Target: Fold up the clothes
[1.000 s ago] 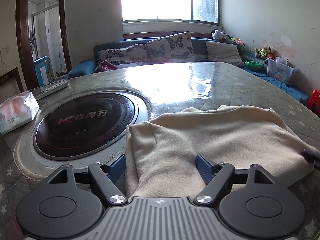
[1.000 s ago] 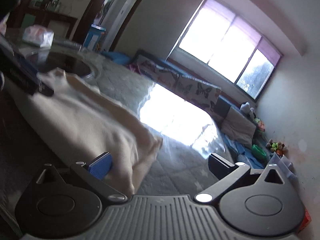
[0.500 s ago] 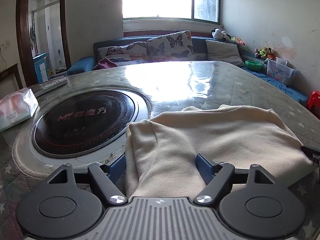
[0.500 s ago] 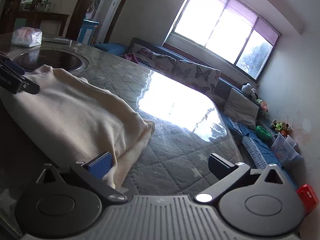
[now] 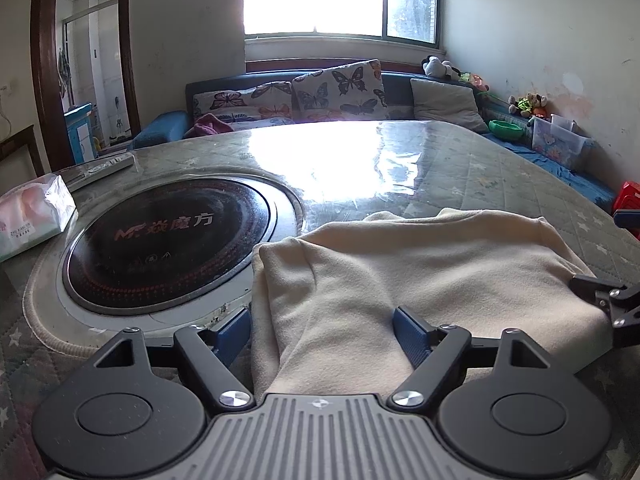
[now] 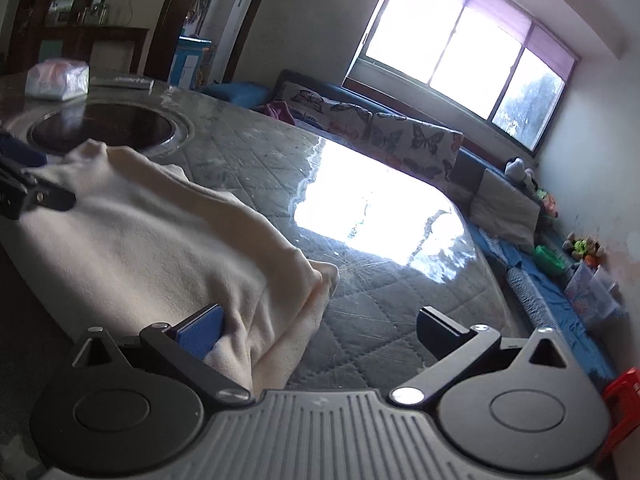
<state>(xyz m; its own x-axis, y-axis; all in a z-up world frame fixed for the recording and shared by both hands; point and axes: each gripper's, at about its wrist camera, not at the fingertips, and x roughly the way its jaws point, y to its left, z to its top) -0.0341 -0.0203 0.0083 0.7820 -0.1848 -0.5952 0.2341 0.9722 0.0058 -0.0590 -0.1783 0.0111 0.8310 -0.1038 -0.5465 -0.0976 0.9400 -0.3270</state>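
A cream garment [image 5: 420, 264] lies folded in a thick pad on the near part of the table. My left gripper [image 5: 324, 334] straddles its near left end. Its jaws are opening, with the cloth bunched between the blue pads [image 5: 412, 334]. The right gripper [image 6: 316, 332] stands open at the garment's [image 6: 140, 240] right corner. Its left pad [image 6: 202, 334] rests against the cloth edge, and its right finger hangs over bare table. Each gripper shows in the other's view, the right one [image 5: 604, 300] at the edge and the left one [image 6: 28, 192] at far left.
The round table [image 5: 500, 168] has a quilted cover under glossy plastic. A black induction cooker [image 5: 168, 240] is set into it at left, with a tissue pack [image 5: 32, 212] and a remote [image 5: 112, 164] behind. A sofa with butterfly cushions [image 5: 336, 92] lines the window wall. A red stool [image 5: 628, 196] stands at right.
The right gripper has rolled closer to level and shifted a little sideways along the garment's right end. The left gripper and the garment have stayed put.
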